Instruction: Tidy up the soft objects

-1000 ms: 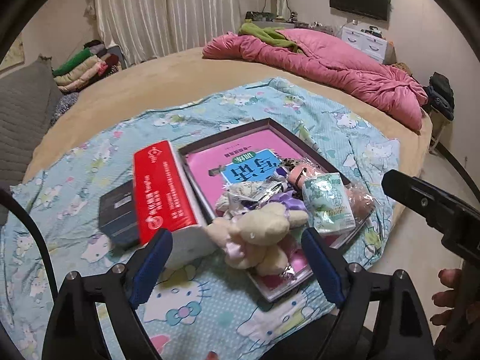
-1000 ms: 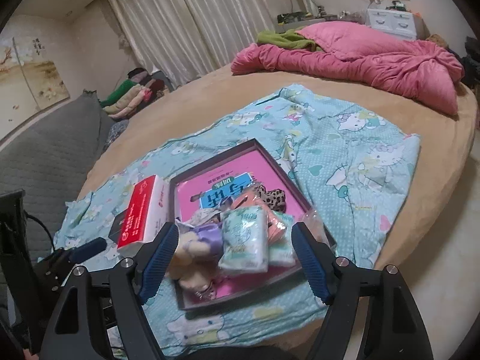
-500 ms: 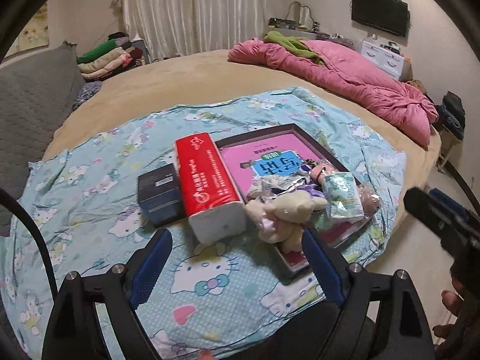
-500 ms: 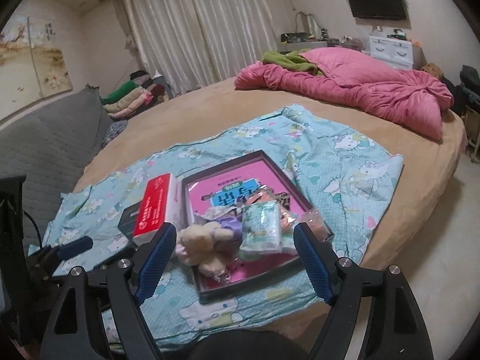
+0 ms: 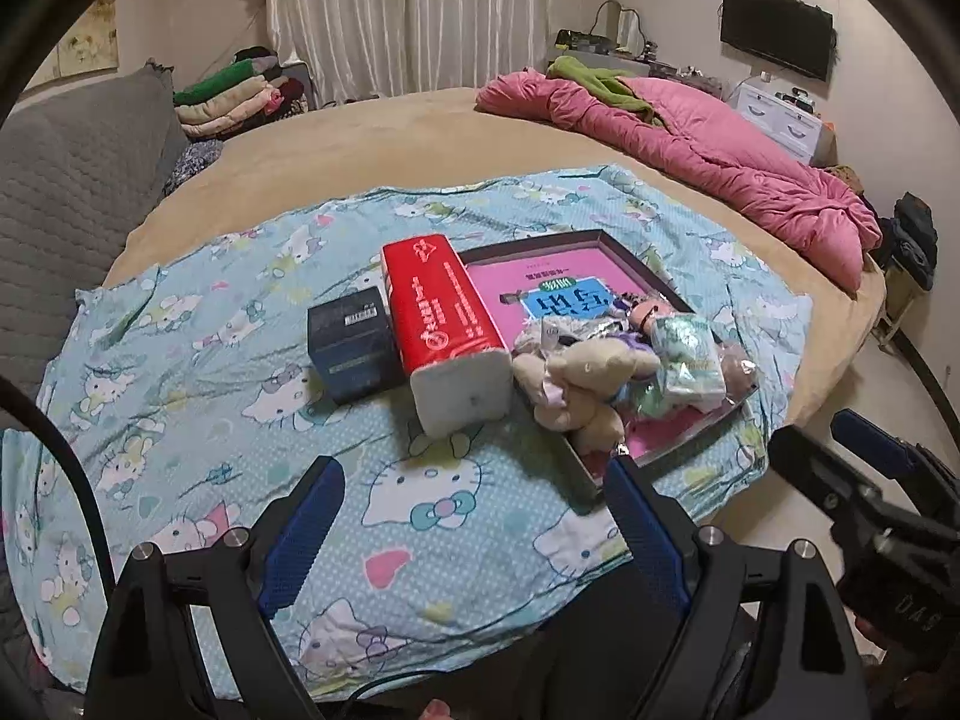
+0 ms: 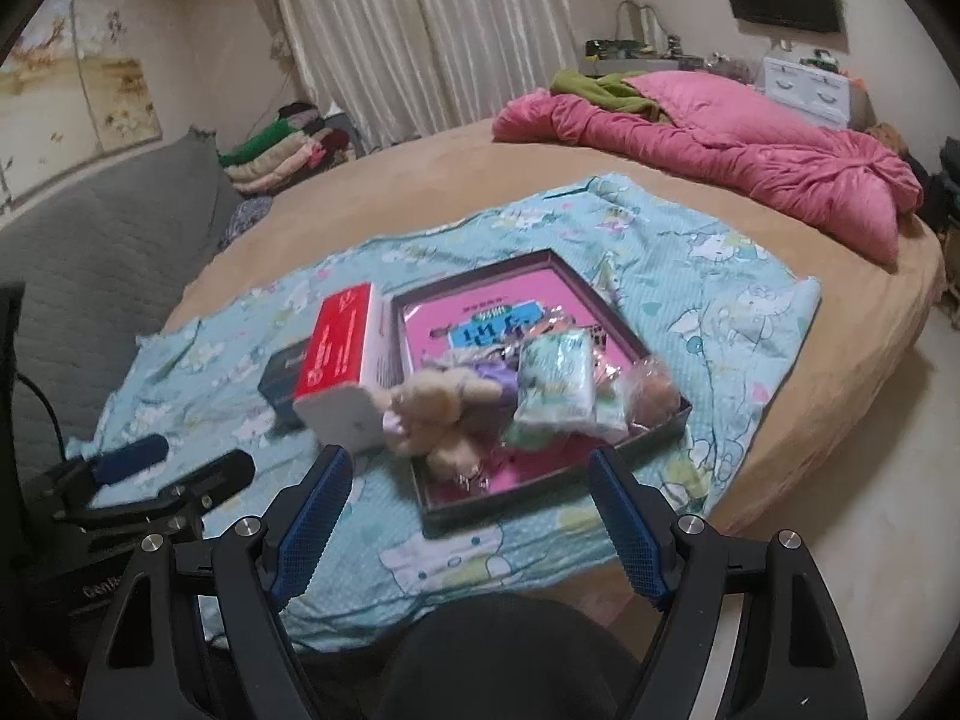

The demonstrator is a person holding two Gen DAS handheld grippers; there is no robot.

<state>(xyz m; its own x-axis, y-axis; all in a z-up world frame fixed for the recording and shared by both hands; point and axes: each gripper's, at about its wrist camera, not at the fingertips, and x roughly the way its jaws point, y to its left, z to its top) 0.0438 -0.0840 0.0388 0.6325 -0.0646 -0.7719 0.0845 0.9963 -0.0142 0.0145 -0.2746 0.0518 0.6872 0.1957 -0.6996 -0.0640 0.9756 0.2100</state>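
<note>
- On the near half of the bed, a blue cartoon-print sheet (image 5: 198, 324) carries everything the task concerns.
- A shallow dark-rimmed tray (image 5: 606, 240) with a pink sheet inside lies right of centre; a heap of soft things sits in its near corner.
- That heap holds a beige plush toy (image 5: 591, 369), a green-and-white soft packet (image 5: 687, 351), something purple behind them and a crinkly clear-wrapped item at the right end; smaller pieces are too tangled to name.
- The plush toy lies across the tray's near-left rim, its long axis running roughly near-left to far-right.
- A red tissue pack (image 5: 441, 312) lies just left of the tray, touching it or nearly so, long axis running near to far; a dark box (image 5: 351, 348) sits against its left side.
- The left gripper (image 5: 474, 516) hangs above the sheet with jaws spread wide and nothing between them; the heap lies ahead and to its right, the tissue pack straight ahead.
- The right gripper (image 6: 471, 492) is likewise spread and empty, and the heap sits directly ahead between its fingers, so it looks the better placed for the soft things.
- With the soft items gathered in the tray, this fits either a pile awaiting sorting or one already collected there.
</note>
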